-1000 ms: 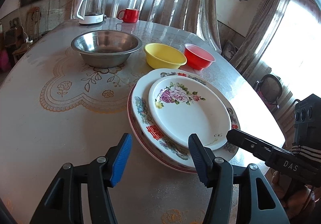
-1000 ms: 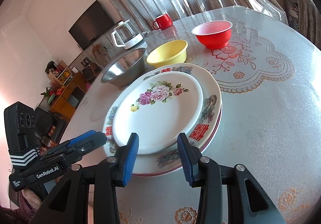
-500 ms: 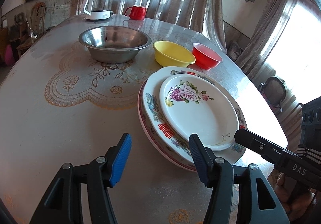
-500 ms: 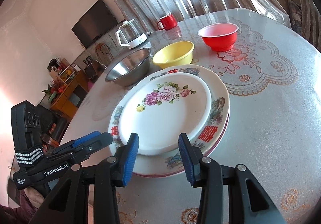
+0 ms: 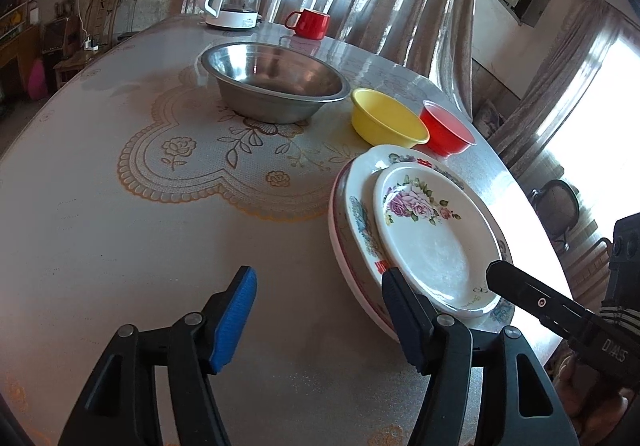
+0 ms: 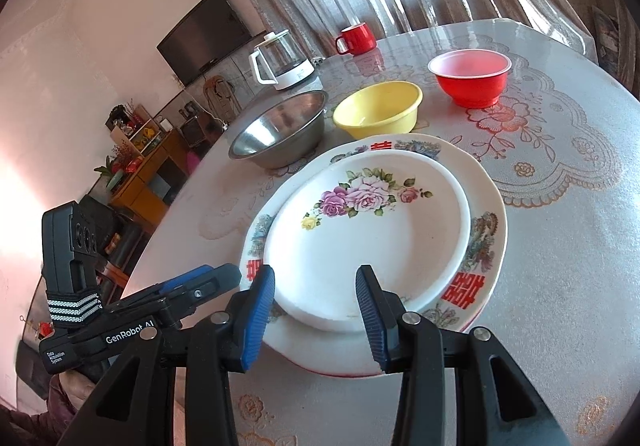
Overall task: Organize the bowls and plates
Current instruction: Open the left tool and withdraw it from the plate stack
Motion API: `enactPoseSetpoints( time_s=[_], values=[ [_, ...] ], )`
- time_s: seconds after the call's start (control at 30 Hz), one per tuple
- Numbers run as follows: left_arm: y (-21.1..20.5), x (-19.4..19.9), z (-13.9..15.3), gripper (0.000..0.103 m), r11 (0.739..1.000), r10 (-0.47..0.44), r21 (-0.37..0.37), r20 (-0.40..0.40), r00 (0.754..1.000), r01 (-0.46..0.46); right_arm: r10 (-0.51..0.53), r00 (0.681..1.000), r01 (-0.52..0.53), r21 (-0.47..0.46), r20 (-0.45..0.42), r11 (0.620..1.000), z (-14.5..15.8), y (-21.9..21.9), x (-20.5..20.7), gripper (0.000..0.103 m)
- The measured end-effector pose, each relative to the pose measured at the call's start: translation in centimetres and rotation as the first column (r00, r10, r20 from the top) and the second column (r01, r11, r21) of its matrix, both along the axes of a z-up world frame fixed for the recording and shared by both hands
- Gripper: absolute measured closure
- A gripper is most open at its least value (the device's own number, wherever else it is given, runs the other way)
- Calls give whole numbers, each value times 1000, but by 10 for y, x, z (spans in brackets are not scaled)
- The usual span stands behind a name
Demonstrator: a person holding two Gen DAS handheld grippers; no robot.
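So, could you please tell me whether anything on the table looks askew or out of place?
Only slightly: the rose plate sits off-centre on the larger plate, shifted toward the near-left rim. Nothing looks spilled or broken; the steel, yellow and red bowls stand upright, apart.

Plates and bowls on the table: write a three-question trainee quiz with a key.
1. True or false: the flowered plate lies on top of a bigger plate.
2. Which bowl stands between the other two? A) steel bowl B) yellow bowl C) red bowl
3. Fill in: the right tongs hold ____.

Key
1. True.
2. B.
3. Nothing; the pads stand apart at the near rim of the flowered plate, with no grip showing.
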State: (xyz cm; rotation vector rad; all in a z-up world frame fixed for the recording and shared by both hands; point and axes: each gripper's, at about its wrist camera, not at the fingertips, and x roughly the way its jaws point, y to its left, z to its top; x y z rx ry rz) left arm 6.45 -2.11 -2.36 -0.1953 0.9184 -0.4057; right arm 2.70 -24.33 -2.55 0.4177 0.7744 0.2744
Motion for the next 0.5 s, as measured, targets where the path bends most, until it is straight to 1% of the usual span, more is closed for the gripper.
enactPoseSetpoints(
  time_s=[0.1,0.27,0.4,0.43,0.5],
  values=[
    [9,4,-2,37,999,32,-2,-7,999,-32,28,1000,-28,6,-1,1000,2,8,9,61],
    [24,9,-3,37,997,82,3,-11,997,-82,89,996,-89,-15,-12,996,3,25,25,61],
    [34,15,-7,37,992,123,11,-22,992,-122,113,993,-114,-27,-20,993,5,35,36,59],
    [36,16,-8,37,991,135,17,-23,991,-134,117,993,-118,-30,-24,993,6,37,39,59],
    [40,18,-9,30,986,161,41,-24,987,-160,125,992,-126,-31,-32,992,6,40,44,59]
  ],
)
